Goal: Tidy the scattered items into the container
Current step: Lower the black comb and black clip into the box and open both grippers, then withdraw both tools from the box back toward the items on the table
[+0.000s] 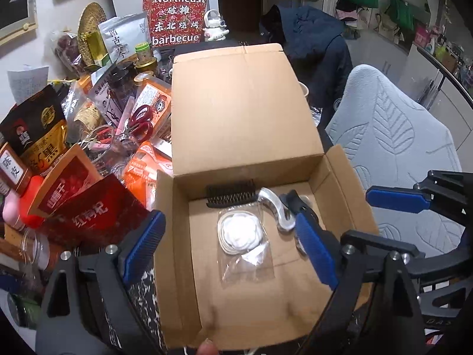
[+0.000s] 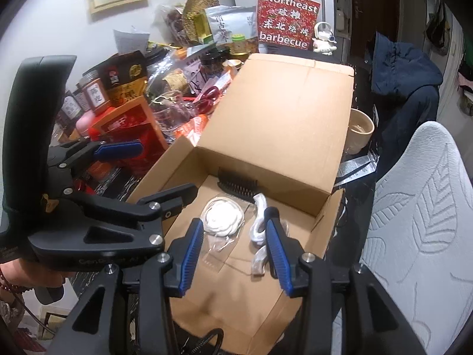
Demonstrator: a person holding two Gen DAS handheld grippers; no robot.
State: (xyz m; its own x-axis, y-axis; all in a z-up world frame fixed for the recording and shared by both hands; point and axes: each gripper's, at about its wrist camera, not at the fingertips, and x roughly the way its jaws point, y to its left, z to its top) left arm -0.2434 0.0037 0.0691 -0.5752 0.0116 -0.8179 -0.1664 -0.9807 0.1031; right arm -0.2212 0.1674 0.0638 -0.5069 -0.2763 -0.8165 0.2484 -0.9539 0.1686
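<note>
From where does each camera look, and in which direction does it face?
Left wrist: on the left gripper, looking down into the cardboard box; a fingertip shows below.
Right wrist: on the right gripper, facing the same box; a hand holds the left gripper beside it.
Both show the black comb, the bagged white item and the barbecue sign.

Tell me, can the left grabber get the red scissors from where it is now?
Probably yes. The left gripper is open and empty above the cardboard box, and the red scissors lie on top of the pile beside the box, uncovered. It would have to swing over the box's side wall first.
</note>
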